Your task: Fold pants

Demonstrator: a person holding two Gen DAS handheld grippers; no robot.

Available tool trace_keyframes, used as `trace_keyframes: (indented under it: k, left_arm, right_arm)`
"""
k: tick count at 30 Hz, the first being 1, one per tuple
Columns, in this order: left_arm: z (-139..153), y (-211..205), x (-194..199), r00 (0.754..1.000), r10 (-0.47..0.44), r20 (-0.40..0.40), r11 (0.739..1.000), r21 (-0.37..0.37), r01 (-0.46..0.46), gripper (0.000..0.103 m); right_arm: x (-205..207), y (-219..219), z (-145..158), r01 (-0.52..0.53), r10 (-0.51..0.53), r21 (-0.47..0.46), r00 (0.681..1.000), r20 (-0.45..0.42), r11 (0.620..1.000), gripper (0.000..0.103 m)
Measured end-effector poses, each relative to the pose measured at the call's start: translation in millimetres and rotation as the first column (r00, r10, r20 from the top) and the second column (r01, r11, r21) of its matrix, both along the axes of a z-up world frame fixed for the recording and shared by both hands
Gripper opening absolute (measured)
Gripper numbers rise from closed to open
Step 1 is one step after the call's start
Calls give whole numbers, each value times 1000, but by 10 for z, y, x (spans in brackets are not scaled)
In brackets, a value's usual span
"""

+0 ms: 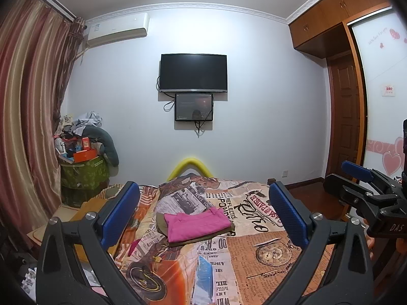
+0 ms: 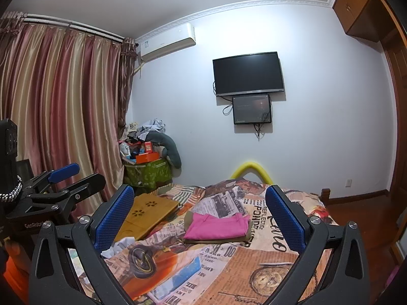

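Note:
Folded pink pants (image 1: 195,225) lie on a folded olive garment (image 1: 203,236) in the middle of the bed, on a newspaper-print bedspread (image 1: 267,231). My left gripper (image 1: 203,188) hovers above the near side of the bed, open and holding nothing, with the stack well ahead of its blue pads (image 1: 119,213). In the right wrist view the pink pants (image 2: 217,226) lie ahead of the right gripper (image 2: 199,189), which is open and holds nothing. Each gripper shows at the edge of the other's view, held off the bed.
A wooden lap tray (image 2: 150,211) lies on the bed's left side, with crumpled white cloth (image 2: 119,245) nearer. A green box (image 2: 147,172) piled with clutter stands in the corner by the curtains (image 2: 63,114). Yellow foam (image 1: 189,165) pads the footboard. Wardrobe and door (image 1: 346,117) stand to the right.

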State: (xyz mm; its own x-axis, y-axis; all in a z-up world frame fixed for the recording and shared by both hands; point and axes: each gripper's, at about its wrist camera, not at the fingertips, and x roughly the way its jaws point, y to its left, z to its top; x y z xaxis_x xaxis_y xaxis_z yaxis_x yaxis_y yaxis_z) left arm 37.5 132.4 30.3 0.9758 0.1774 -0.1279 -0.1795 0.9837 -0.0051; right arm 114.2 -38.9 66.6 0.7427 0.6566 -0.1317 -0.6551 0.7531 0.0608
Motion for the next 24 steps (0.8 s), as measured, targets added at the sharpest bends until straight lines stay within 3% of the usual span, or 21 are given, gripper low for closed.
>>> trace_keyframes:
  k: [24]
  left_arm:
    - [20,5,-1,999,-34,-19,999,-20,33,103]
  right_arm:
    - [15,-11,-25,-3,3,4,1000,-10,1000,103]
